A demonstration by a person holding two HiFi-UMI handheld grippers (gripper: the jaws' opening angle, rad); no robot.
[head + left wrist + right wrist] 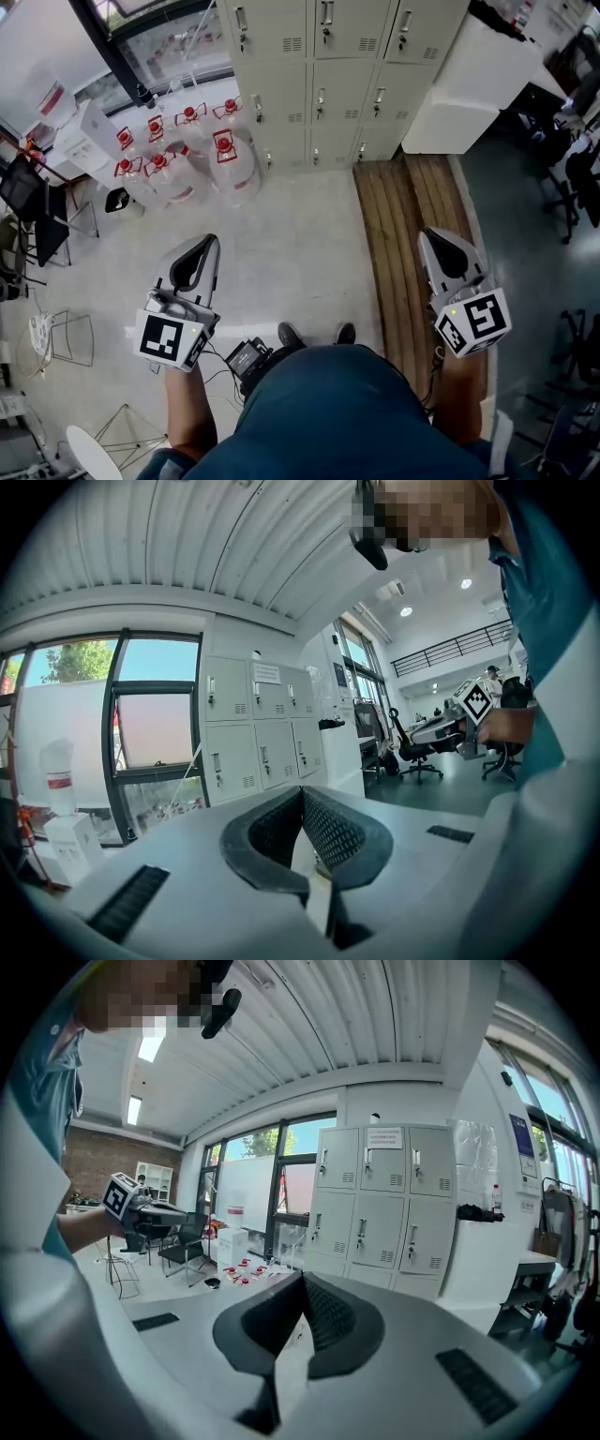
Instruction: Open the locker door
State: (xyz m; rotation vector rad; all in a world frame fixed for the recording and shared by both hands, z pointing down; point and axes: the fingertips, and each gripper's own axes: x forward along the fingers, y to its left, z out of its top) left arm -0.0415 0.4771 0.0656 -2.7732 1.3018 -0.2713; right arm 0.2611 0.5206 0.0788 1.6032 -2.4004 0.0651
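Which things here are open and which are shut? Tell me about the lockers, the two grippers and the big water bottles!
locker doors: every door in view is shut.
left gripper: jaws shut, holding nothing.
right gripper: jaws shut, holding nothing.
water bottles: standing upright on the floor, red caps on.

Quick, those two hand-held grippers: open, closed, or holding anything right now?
Left hand-held gripper: closed, tips together, holding nothing.
Right hand-held gripper: closed, tips together, holding nothing.
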